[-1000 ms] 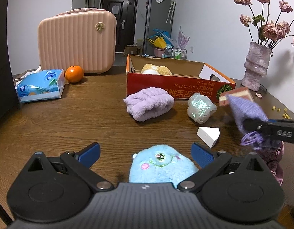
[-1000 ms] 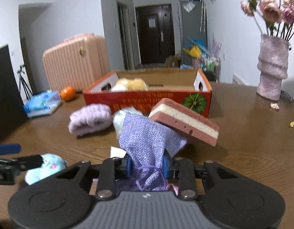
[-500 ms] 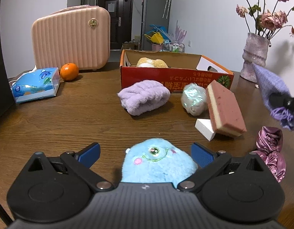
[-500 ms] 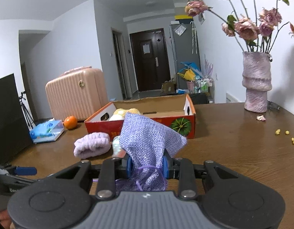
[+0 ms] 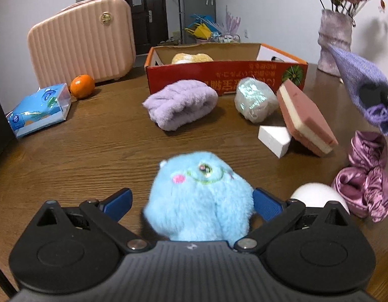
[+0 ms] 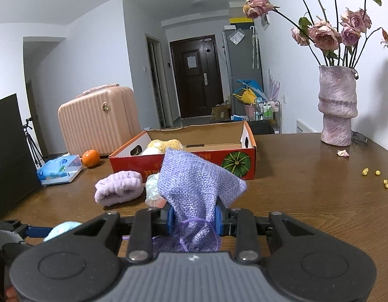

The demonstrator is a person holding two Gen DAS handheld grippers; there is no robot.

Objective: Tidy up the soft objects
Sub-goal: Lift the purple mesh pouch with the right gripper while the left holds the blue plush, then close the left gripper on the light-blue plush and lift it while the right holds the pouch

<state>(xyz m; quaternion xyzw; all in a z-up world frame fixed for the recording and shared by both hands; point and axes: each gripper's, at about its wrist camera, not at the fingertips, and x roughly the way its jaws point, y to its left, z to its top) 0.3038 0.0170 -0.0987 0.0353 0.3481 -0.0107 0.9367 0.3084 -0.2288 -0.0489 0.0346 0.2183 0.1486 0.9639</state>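
Note:
A blue plush toy (image 5: pixel 199 196) sits on the wooden table between the fingers of my left gripper (image 5: pixel 191 201), which is open; the right pad touches the fur and the left pad stands clear of it. My right gripper (image 6: pixel 194 216) is shut on a purple woven pouch (image 6: pixel 194 183), held above the table in front of the red cardboard box (image 6: pixel 128 166). In the left wrist view the pouch (image 5: pixel 357 75) hangs at the far right. A yellow plush (image 5: pixel 191 58) lies inside the box (image 5: pixel 219 73).
A lilac towel roll (image 5: pixel 181 103), a shiny bundle (image 5: pixel 254 100), a pink sponge (image 5: pixel 304 118), a white wedge (image 5: pixel 273 137), a pink satin scrunchie (image 5: pixel 365 176) and a white ball (image 5: pixel 317 195) lie before the box. A suitcase (image 5: pixel 80 50), orange (image 5: pixel 82 86), tissue pack (image 5: pixel 39 108) and vase (image 6: pixel 337 105) stand around.
My left gripper has moved forward and down, so the blue plush sits deeper between its fingers. The right gripper has lifted the pouch up and away from the pink sponge.

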